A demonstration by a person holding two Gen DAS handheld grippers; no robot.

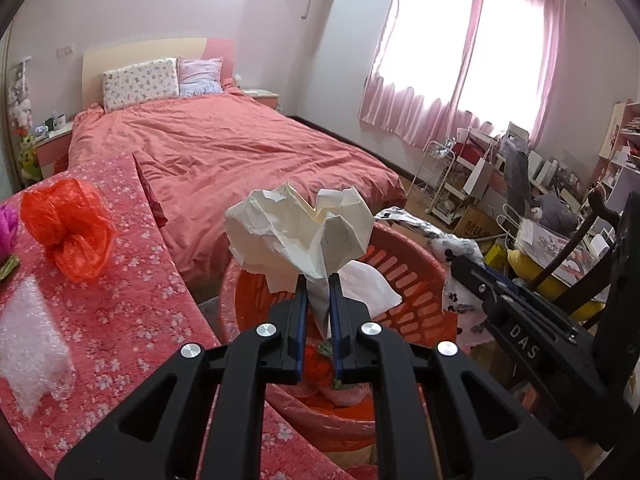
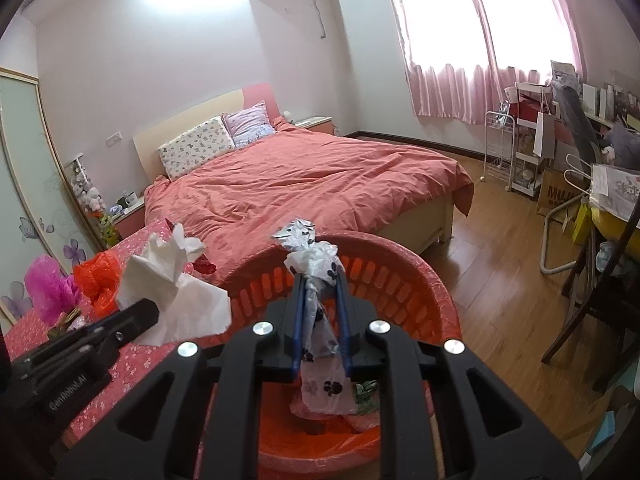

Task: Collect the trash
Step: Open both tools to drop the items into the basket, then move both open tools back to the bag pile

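Note:
My left gripper (image 1: 319, 280) is shut on a crumpled white paper (image 1: 298, 232) and holds it above the red slotted trash basket (image 1: 400, 276). The paper also shows in the right wrist view (image 2: 176, 296). My right gripper (image 2: 320, 280) is shut on a white paw-print plastic wrapper (image 2: 316, 256) and holds it over the same basket (image 2: 400, 280). The wrapper also shows in the left wrist view (image 1: 456, 264). Some trash lies in the basket's bottom.
A table with a pink floral cloth (image 1: 132, 320) stands left of the basket; on it lie an orange plastic bag (image 1: 68, 228), a magenta bag (image 2: 48, 288) and clear bubble wrap (image 1: 32, 344). A bed (image 1: 240, 148) is behind. A dark chair (image 2: 600, 300) and clutter stand right.

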